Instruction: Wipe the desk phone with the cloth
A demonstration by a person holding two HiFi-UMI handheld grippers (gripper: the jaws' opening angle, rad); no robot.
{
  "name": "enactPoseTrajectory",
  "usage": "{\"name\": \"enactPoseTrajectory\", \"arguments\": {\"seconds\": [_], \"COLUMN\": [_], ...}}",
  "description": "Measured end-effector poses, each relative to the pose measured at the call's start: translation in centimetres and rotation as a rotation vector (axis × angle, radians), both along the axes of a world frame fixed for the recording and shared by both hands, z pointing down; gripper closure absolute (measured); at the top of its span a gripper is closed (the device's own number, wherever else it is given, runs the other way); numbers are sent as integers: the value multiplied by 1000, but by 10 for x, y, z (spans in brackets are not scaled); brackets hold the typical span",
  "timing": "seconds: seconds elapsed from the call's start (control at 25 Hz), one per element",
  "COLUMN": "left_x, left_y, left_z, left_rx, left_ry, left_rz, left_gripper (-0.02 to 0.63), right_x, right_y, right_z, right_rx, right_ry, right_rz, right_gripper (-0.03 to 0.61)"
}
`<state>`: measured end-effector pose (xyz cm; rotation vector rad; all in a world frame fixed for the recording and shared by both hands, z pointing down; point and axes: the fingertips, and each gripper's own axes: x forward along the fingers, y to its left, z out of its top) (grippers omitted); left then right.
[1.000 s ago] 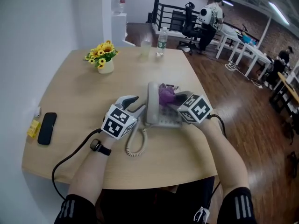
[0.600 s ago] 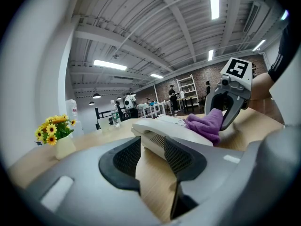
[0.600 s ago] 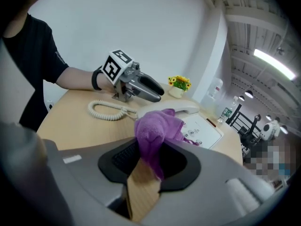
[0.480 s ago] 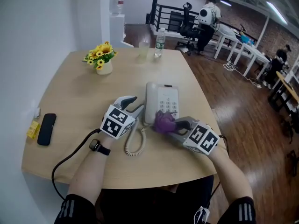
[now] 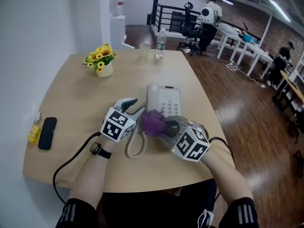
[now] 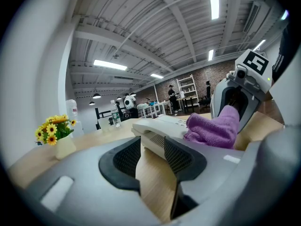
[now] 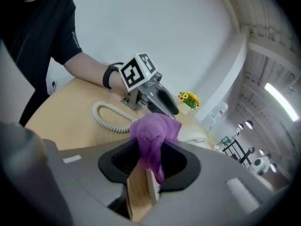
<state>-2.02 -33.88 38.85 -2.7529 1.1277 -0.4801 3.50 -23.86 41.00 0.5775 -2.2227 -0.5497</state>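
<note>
The right claw (image 5: 165, 127) pinches the purple cloth (image 5: 152, 122) against the desk phone's (image 5: 164, 100) near end. The left claw (image 5: 135, 106) stands wide just left of the phone. Farther back on the desk (image 5: 71, 103), a white vase (image 5: 104, 70) holds yellow flowers (image 5: 100, 55).

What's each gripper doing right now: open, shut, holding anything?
Left gripper: open, jaws apart, with the end of the desk phone just ahead of them.
Right gripper: shut on the purple cloth.

The cloth (image 5: 152, 122) hides the near edge of the desk phone (image 5: 154, 98); keypad print (image 5: 169, 102) unreadably small.
</note>
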Motion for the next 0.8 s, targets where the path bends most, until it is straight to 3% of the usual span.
{"name": "enactPoseTrajectory", "arguments": {"seconds": [0.16,0.52,0.8], "left_x": [1,1,2], "left_y": [0,0,0], "left_z": [0,0,1], "left_rx": [2,7,10], "left_ry": [-4,-12,-18], "left_rz": [2,1,1], "left_gripper": [463,463,463], "right_x": [12,89,126], "right_y": [-3,-6,-5], "right_z": [12,19,25], "right_rx": [-10,-58,-94], "right_ry": [9,0,-40], "right_rz": [22,154,238], "right_gripper": [448,449,448]}}
